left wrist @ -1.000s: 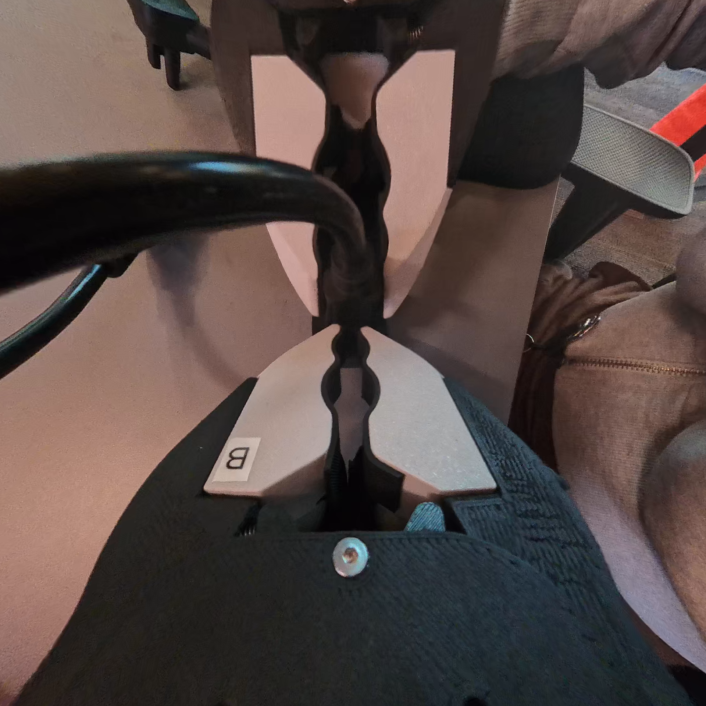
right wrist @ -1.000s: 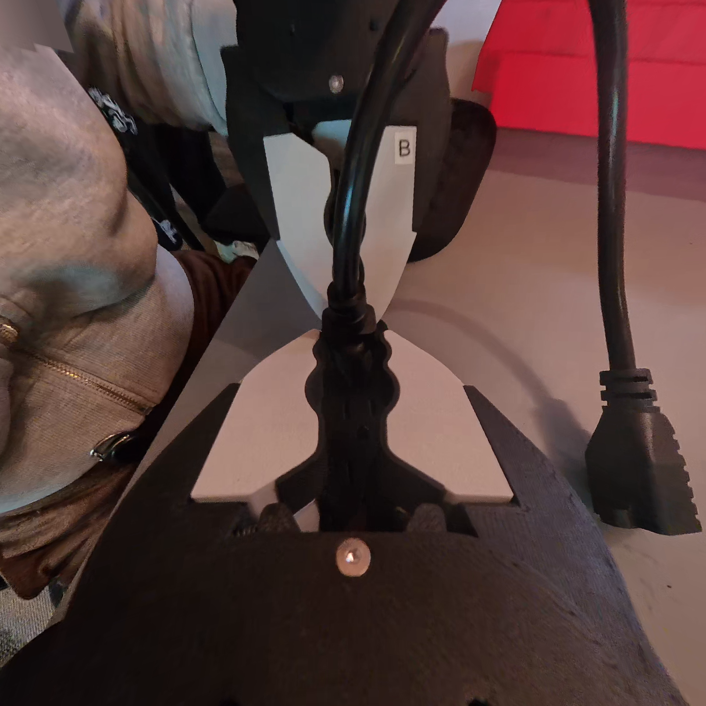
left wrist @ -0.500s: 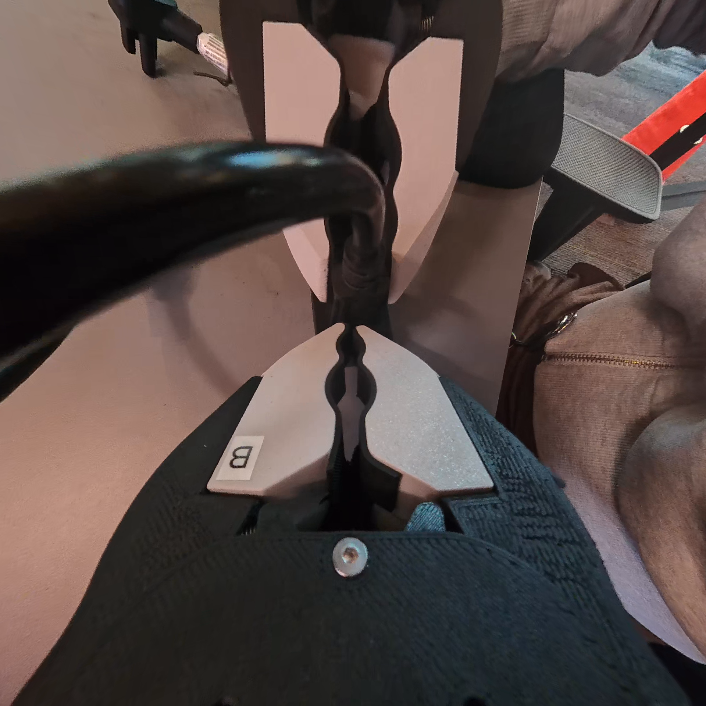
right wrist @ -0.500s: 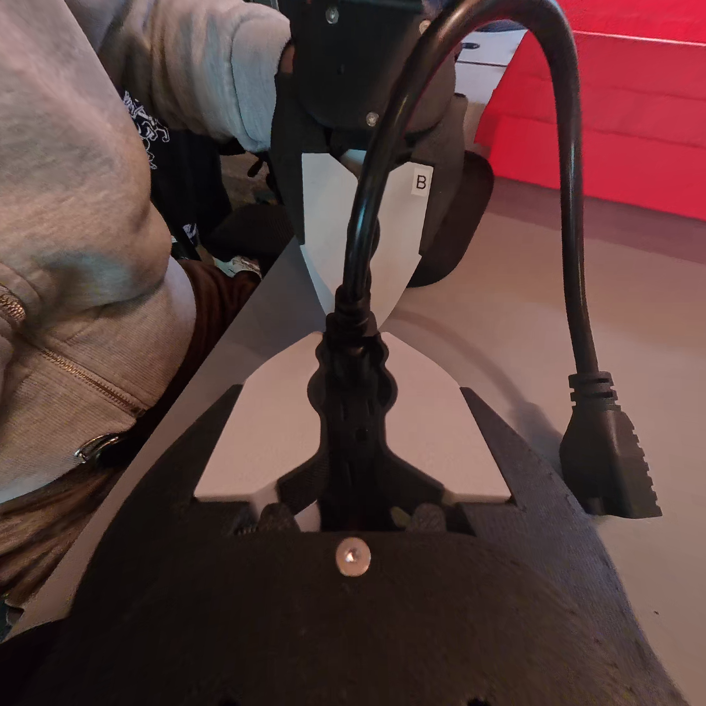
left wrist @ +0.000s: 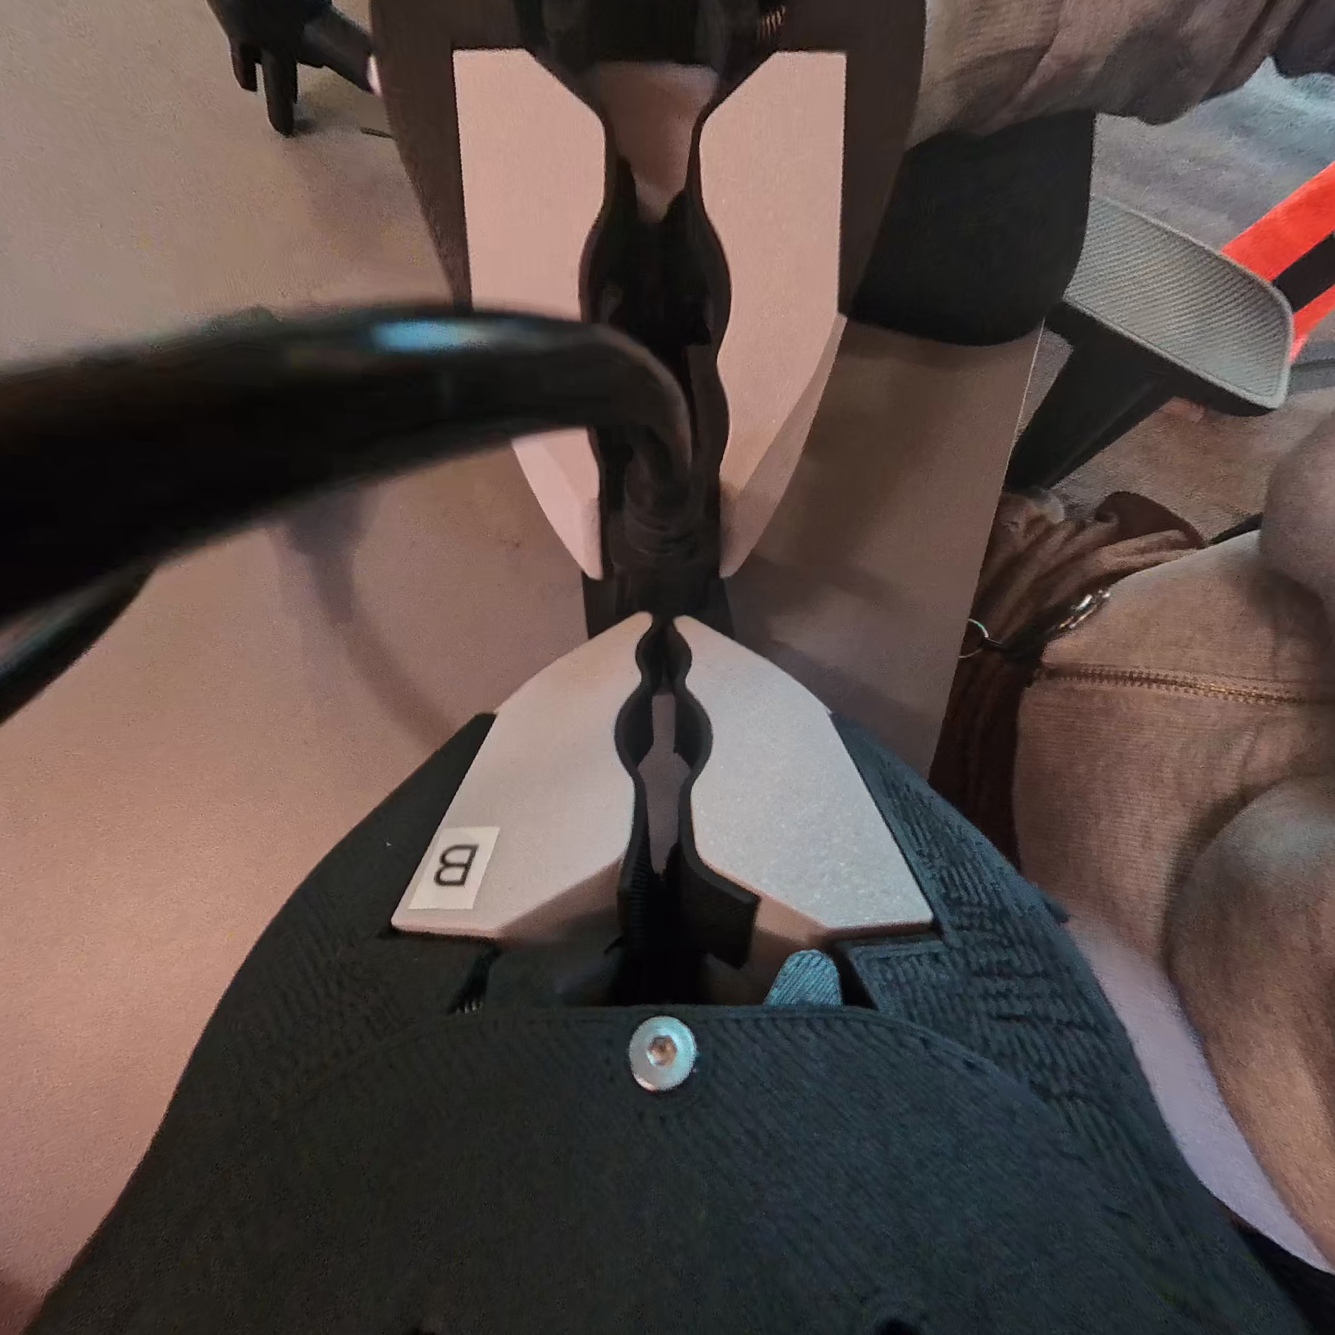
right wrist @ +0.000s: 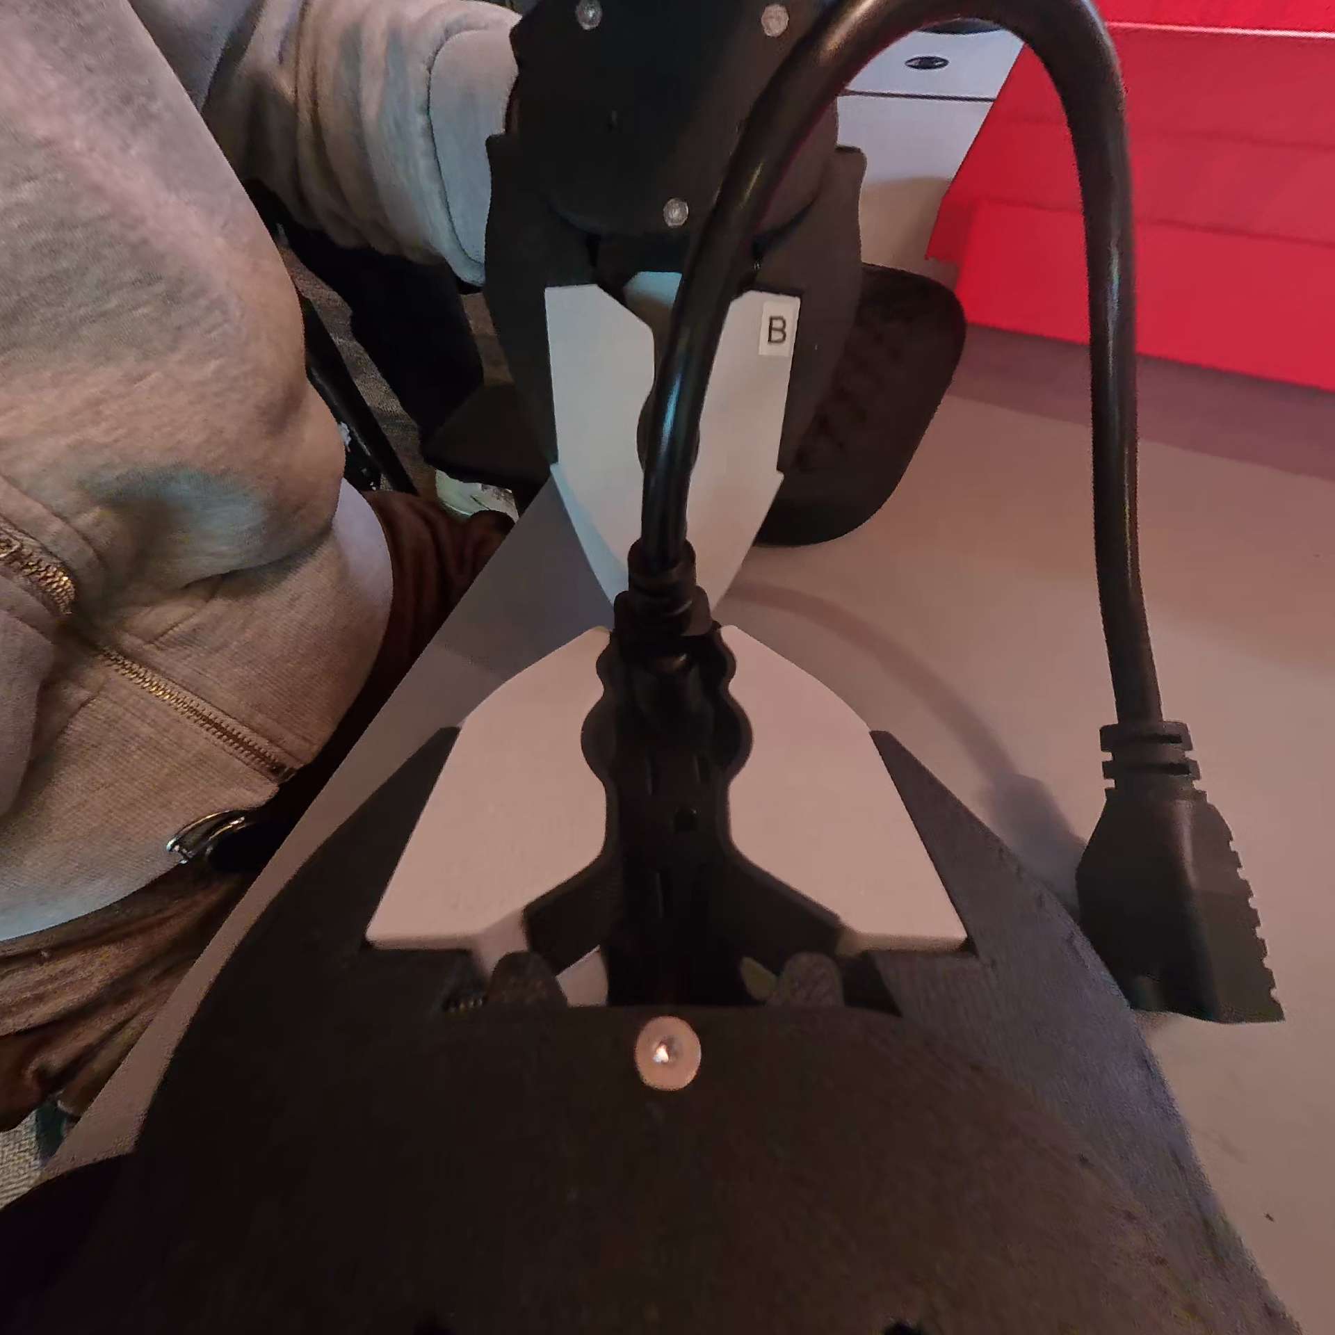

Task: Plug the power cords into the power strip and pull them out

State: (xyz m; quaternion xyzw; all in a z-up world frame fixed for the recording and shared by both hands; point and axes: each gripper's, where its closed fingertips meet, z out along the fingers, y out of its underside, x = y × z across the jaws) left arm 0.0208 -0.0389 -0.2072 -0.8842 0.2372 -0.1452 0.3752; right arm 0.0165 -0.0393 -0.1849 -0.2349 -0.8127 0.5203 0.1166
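My right gripper [right wrist: 664,636] is shut on a black plug [right wrist: 664,780], held above the grey table [right wrist: 1011,578]. The plug's thick black cord [right wrist: 1098,289] rises from the tips, arcs over, and ends in a black socket connector [right wrist: 1177,888] lying on the table at the right. My left gripper [left wrist: 661,628] faces the right gripper [left wrist: 661,571] tip to tip. Its jaws are shut with only a thin gap and nothing shows between them. Its tips sit at the cord's ribbed collar [left wrist: 657,534]. The cord [left wrist: 289,404] sweeps off to the left in the left wrist view.
Another black plug [left wrist: 282,65] with prongs lies on the table at the far left. A person in a grey zip hoodie [right wrist: 144,361] sits at the table's edge [right wrist: 433,686]. A grey chair armrest [left wrist: 1170,303] and red panels [right wrist: 1192,180] stand beyond the table.
Both grippers have stayed shut and tip to tip. The cord's loop has bent lower, so its whole arc now shows in the right wrist view. The views have shifted slightly.
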